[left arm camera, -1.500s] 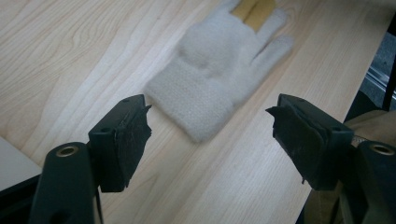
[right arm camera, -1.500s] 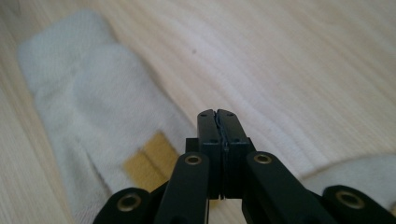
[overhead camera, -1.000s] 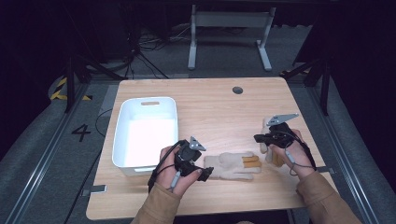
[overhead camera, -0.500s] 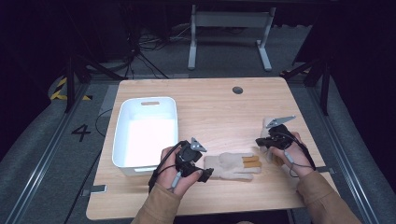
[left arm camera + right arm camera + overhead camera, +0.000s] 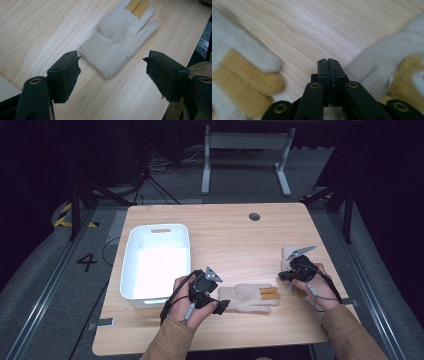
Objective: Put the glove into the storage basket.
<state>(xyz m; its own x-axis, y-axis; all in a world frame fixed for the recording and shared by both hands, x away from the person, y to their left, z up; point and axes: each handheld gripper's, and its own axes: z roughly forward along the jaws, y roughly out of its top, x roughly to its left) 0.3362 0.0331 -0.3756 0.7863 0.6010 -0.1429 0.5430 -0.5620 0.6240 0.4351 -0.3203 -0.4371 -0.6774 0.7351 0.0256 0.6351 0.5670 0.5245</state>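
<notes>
A cream knitted glove (image 5: 247, 297) with two mustard fingers lies flat on the wooden table (image 5: 235, 235) near the front edge. My left gripper (image 5: 220, 301) stands open at its cuff, and in the left gripper view the cuff (image 5: 107, 60) lies just beyond the wide-apart jaws (image 5: 112, 62), untouched. My right gripper (image 5: 281, 276) hovers low over a second cream glove (image 5: 288, 254) at the right. Its jaws (image 5: 328, 62) are pressed together with nothing visible between them. The second glove (image 5: 382, 62) lies to their right and the first glove's fingers (image 5: 242, 75) to their left.
A white plastic bin (image 5: 131, 270) stands at the left of the table, close behind my left hand. A round cable hole (image 5: 254, 216) sits near the far edge. A dark floor with cables and a desk frame surrounds the table.
My right gripper has sunk slightly toward the table over the second glove. The left gripper and the first glove have not moved.
</notes>
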